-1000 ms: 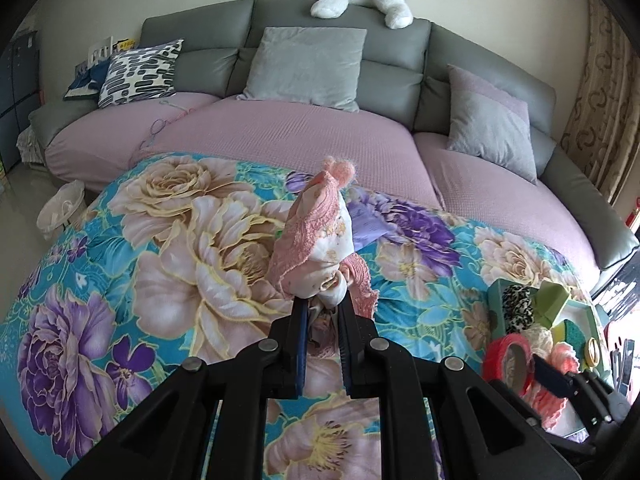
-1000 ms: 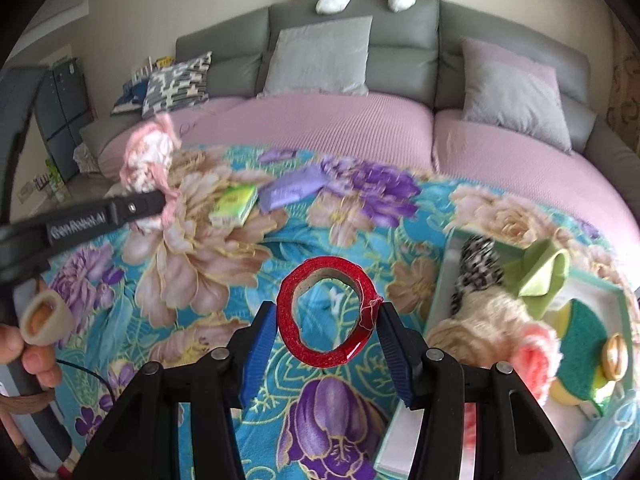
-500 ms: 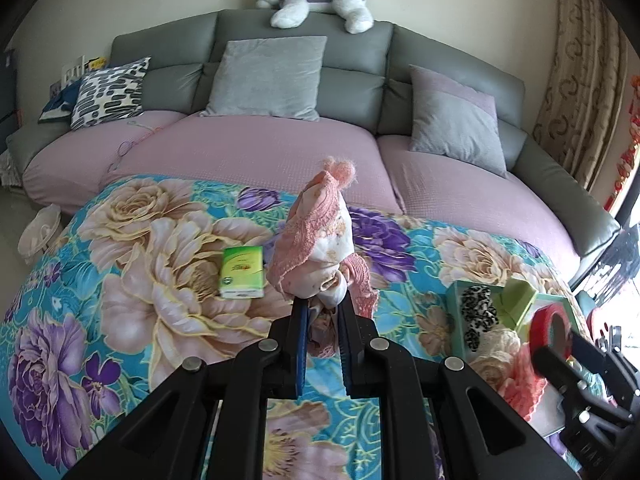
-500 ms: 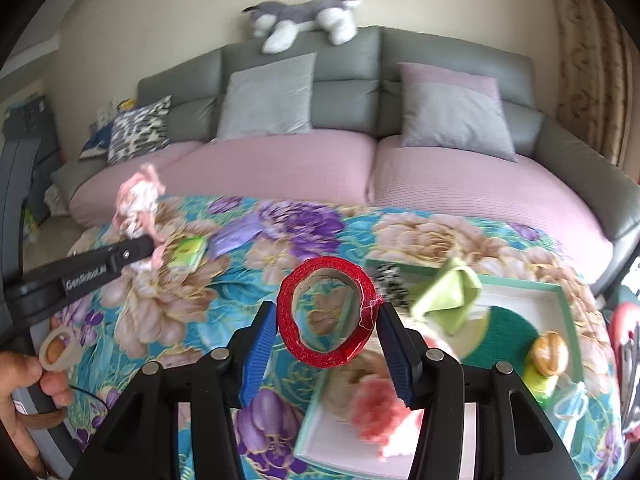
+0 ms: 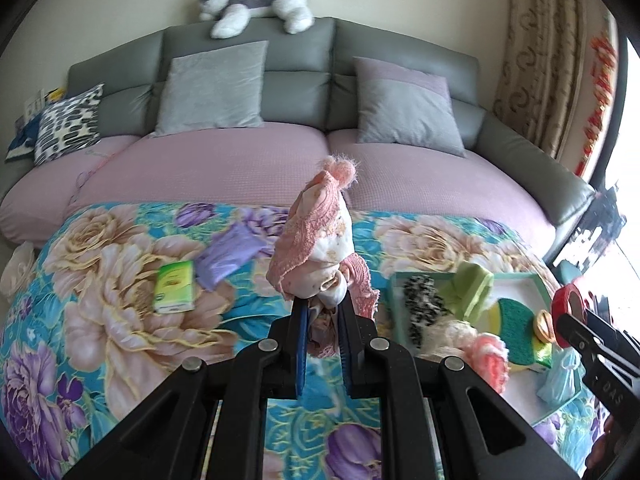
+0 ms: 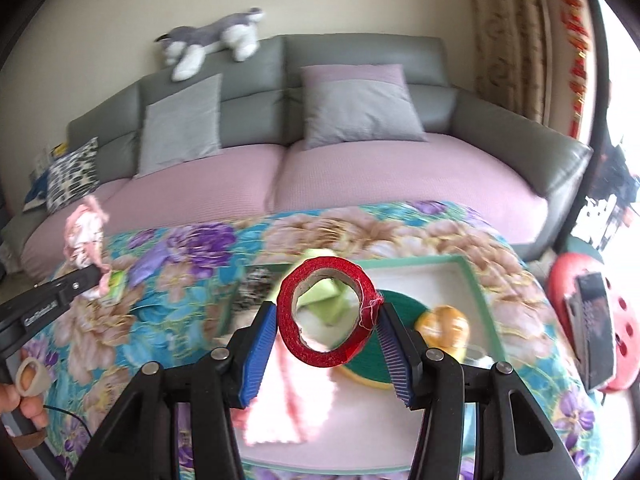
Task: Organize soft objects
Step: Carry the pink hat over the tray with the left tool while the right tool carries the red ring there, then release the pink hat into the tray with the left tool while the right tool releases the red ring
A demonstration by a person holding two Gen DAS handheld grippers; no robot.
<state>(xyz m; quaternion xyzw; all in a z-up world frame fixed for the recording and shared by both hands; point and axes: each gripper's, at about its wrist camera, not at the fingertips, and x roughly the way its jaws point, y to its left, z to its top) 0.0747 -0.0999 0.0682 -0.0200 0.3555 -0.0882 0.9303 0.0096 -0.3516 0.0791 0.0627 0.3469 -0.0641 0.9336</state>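
While the left claw (image 5: 323, 312) pinches a pink cloth (image 5: 316, 248) tight and holds it up over the flowery blanket (image 5: 120, 300), a green pack (image 5: 175, 287) and a purple bag (image 5: 228, 254) lie to its left. To the right sits a tray (image 6: 476, 280) full of soft things. Over it, the right claw (image 6: 328, 316) grips a red tape ring (image 6: 326, 312).
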